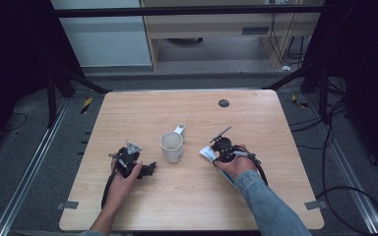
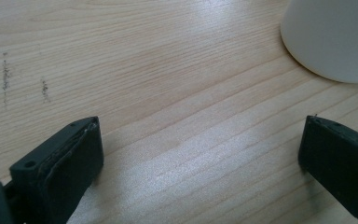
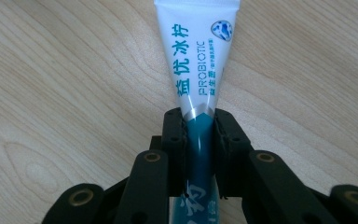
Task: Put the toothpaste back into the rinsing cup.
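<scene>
In the high view, even overhead light falls on the table (image 1: 187,206), while the floor and both side edges sink into near black. The mug (image 1: 172,146) throws only a soft, short shadow. That view is slightly soft and grainy. In the left gripper view, a pale sheen of glare crosses the wood, and the near jaws are blurred. In the right gripper view, the tube (image 3: 198,51) print is sharp.
</scene>
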Tool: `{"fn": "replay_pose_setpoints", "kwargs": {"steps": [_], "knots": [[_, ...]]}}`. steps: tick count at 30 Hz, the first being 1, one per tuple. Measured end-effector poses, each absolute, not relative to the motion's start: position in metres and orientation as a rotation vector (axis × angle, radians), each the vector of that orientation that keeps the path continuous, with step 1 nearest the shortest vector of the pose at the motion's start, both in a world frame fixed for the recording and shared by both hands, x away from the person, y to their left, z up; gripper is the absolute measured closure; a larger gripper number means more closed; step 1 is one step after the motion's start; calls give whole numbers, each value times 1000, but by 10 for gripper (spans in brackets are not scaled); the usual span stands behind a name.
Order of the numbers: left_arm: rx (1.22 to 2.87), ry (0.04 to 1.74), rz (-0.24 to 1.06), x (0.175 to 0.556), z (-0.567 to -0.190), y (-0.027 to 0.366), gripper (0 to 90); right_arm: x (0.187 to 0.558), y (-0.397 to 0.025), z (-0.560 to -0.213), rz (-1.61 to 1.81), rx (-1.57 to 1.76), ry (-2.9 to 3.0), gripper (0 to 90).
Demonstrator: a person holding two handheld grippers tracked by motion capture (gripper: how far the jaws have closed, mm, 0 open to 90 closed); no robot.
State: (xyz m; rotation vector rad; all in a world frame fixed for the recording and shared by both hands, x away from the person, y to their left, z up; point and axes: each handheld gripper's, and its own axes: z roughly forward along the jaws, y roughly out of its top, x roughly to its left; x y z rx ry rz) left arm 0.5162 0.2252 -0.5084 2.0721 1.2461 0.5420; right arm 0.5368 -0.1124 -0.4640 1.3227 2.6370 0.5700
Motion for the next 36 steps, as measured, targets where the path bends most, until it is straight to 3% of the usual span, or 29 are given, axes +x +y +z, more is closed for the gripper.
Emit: {"fn": "replay_pose_setpoints", "kwargs": {"steps": [22,36], "knots": [[2073,1244,543,516,-508,225,0,543,-146,-419,680,1368,2509,785],[2072,1246,542,516,-508,225,0,553,-145,-392,795,1318,2429,786]]}}
